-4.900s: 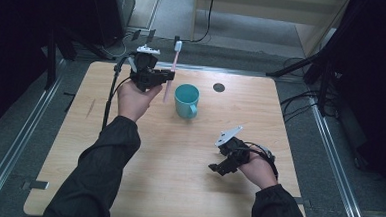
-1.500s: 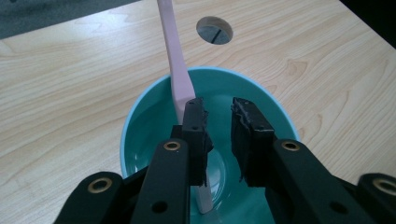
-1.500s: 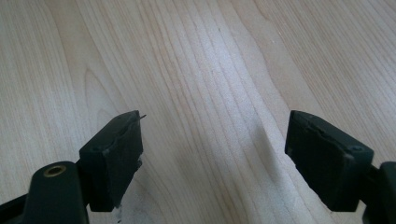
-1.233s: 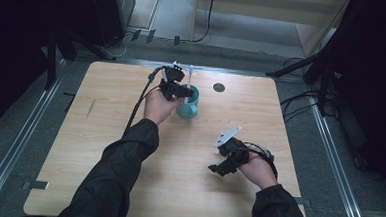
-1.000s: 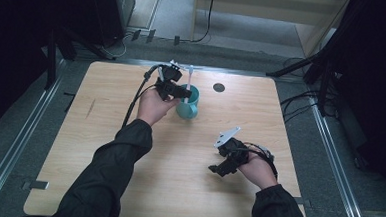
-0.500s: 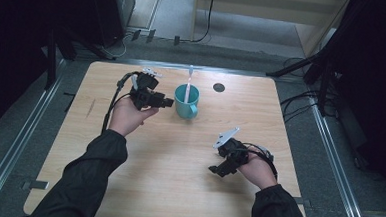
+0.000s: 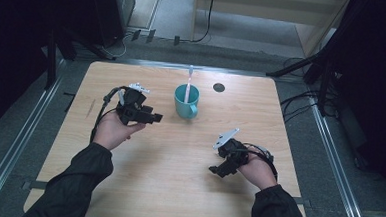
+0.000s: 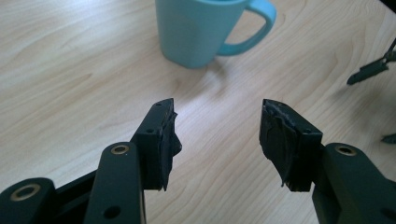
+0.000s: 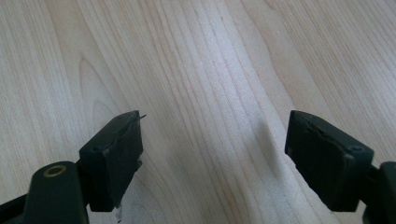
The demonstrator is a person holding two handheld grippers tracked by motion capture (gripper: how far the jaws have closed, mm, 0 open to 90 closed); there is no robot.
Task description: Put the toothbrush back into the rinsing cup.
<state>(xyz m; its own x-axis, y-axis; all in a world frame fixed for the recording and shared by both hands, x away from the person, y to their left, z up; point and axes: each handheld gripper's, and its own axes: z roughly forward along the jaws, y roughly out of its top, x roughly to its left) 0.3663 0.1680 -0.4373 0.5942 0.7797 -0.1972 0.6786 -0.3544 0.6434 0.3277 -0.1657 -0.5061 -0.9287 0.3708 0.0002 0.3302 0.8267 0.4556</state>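
Observation:
A teal mug (image 7: 187, 101) stands upright at the back middle of the wooden table (image 7: 177, 188), its handle toward the front right. A white toothbrush (image 7: 189, 83) stands in it, leaning on the far rim. My left gripper (image 7: 153, 118) hovers left of the mug, open and empty, its jaws pointing at the mug (image 8: 205, 30). My right gripper (image 7: 215, 169) rests low near the front right, open with nothing between its jaws (image 9: 212, 158), above bare wood.
A small dark round hole (image 7: 218, 87) sits in the tabletop behind and right of the mug. Metal rails run along the table's left and right sides. Cables trail from both grippers. The other gripper's jaw tips (image 8: 371, 72) show at the left gripper view's right edge.
My left gripper carried the toothbrush to the mug, let it go inside, and drew back to the left, now open. The right gripper stayed put.

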